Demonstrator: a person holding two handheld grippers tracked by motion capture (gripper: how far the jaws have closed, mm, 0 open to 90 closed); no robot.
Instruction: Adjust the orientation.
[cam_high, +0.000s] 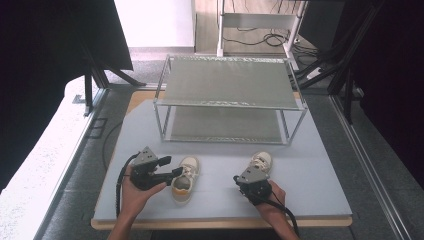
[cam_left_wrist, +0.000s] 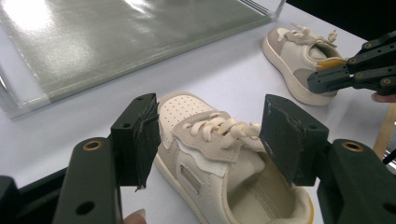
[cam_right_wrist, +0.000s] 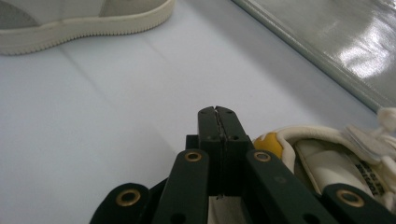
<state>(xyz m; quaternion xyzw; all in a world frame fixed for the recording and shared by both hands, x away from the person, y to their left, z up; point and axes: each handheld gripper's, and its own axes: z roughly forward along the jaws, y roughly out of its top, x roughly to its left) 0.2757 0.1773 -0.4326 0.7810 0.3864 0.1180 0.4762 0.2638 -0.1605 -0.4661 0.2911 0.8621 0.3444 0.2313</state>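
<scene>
- Nearest the high camera we see two forearms coming up from six o'clock, each hand gripping a black two-jaw claw with a grey three-cornered plate on top.
- We find the left claw (cam_high: 175, 166) at about eight o'clock on the pale grey tabletop (cam_high: 320, 185), tipped on its side and pointing toward three o'clock, its jaws standing well apart.
- Between those jaws, in the left gripper view, sits a small cream low-top sneaker with beige suede panels, cream laces and a perforated toe (cam_left_wrist: 219, 163); the left claw (cam_left_wrist: 210, 140) brackets it on both flanks near the lacing, but we cannot tell whether the pads touch it, and it rests flat on the tabletop.
- From the high view this sneaker (cam_high: 186, 179) lies just left of centre at about seven o'clock, toe toward twelve and heel toward six, with a mustard-yellow edge at the heel.
- We see the right claw (cam_right_wrist: 218, 121) with its jaws pressed together and nothing between them, the tips just beside the heel collar of a second, matching cream sneaker (cam_right_wrist: 327, 163) at its four o'clock.
- In the high view that second sneaker (cam_high: 261, 161) sits at about five o'clock, its heel end covered by the right claw (cam_high: 246, 176).
- Beyond both shoes, toward twelve o'clock, stands a two-tier silver metal-framed rack with grey shelves (cam_high: 227, 82).
</scene>
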